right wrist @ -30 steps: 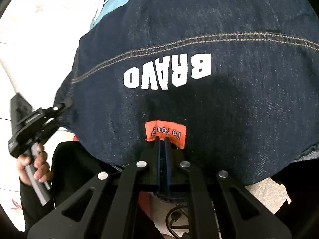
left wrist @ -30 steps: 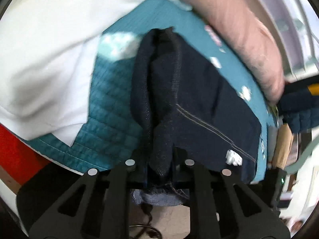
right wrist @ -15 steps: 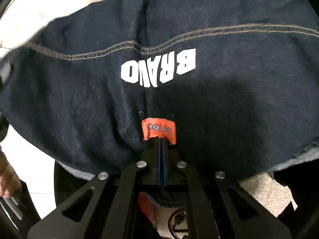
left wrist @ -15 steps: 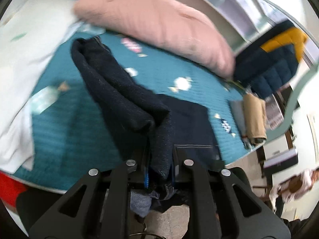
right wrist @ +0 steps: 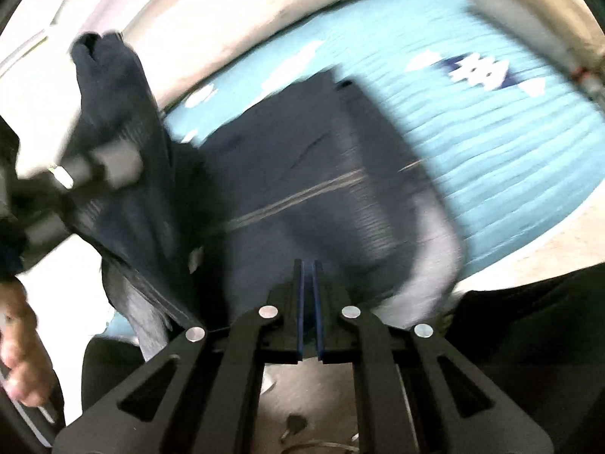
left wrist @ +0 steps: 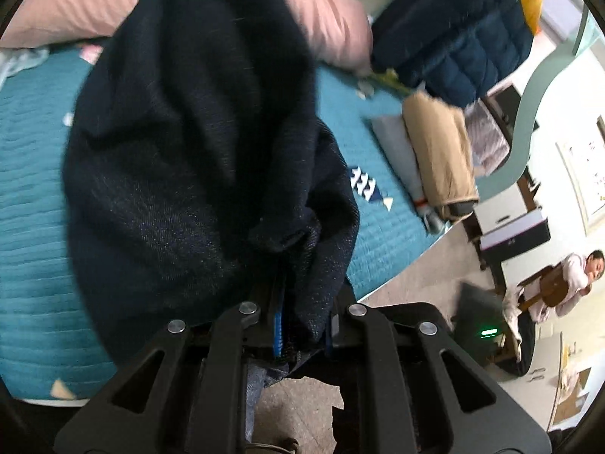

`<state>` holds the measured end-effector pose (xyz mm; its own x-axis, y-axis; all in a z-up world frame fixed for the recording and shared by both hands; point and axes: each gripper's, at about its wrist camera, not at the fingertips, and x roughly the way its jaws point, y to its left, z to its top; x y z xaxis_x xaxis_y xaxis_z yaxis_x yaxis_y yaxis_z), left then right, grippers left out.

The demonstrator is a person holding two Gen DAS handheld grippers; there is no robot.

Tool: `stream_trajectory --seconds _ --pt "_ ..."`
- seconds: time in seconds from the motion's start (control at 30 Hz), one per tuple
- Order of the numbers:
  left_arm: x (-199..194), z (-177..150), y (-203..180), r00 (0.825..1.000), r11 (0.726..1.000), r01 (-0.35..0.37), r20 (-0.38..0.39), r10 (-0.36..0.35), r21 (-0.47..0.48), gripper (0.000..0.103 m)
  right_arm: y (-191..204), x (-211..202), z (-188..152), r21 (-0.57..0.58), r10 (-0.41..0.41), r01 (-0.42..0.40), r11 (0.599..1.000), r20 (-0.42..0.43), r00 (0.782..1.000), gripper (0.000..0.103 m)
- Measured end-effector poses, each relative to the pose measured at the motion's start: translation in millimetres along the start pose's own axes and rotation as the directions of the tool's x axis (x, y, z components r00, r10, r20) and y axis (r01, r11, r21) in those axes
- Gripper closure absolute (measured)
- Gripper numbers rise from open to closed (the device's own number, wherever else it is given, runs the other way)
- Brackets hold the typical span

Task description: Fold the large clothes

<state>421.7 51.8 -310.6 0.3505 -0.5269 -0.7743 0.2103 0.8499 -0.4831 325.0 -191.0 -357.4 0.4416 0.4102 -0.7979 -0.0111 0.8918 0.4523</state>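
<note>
L gripper (left wrist: pixel 298 325): clamping denim garment (left wrist: pixel 196 143), lifting it above bedspread (left wrist: pixel 30 204) for folding.
R gripper (right wrist: pixel 310 302): jaws together, holding nothing.

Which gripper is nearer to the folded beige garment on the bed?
Probably left. The left gripper has the beige garment ahead on its right; from the right gripper, it lies far off.

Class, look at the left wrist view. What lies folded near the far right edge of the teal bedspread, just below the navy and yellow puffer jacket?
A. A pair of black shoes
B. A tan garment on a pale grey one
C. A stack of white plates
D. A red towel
B: a folded tan garment lies on a pale grey one on the teal bedspread, below the puffer jacket.
</note>
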Motion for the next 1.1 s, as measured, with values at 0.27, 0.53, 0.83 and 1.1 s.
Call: stream_trajectory --seconds 0.27,0.53,0.83,1.1 --pt "102 9 -37 0.99 0.999 -0.009 -0.143 0.015 0.037 0.089 -50 -22 16 0.117 -0.056 0.05 0.992 0.045 0.997 0.097" --pt "148 10 -28 0.978 0.999 0.039 -0.203 -0.045 -0.032 0.065 -60 -19 26 0.177 -0.031 0.023 0.984 0.046 0.998 0.097" --pt "111 6 -43 0.961 0.97 0.241 -0.136 -0.241 -0.02 0.038 -56 -21 30 0.167 -0.017 0.005 0.986 0.072 0.997 0.097" --pt "33 21 15 0.993 0.992 0.094 0.077 -0.088 -0.085 0.028 -28 -48 42 0.069 -0.011 0.0 0.998 0.163 0.987 0.097"
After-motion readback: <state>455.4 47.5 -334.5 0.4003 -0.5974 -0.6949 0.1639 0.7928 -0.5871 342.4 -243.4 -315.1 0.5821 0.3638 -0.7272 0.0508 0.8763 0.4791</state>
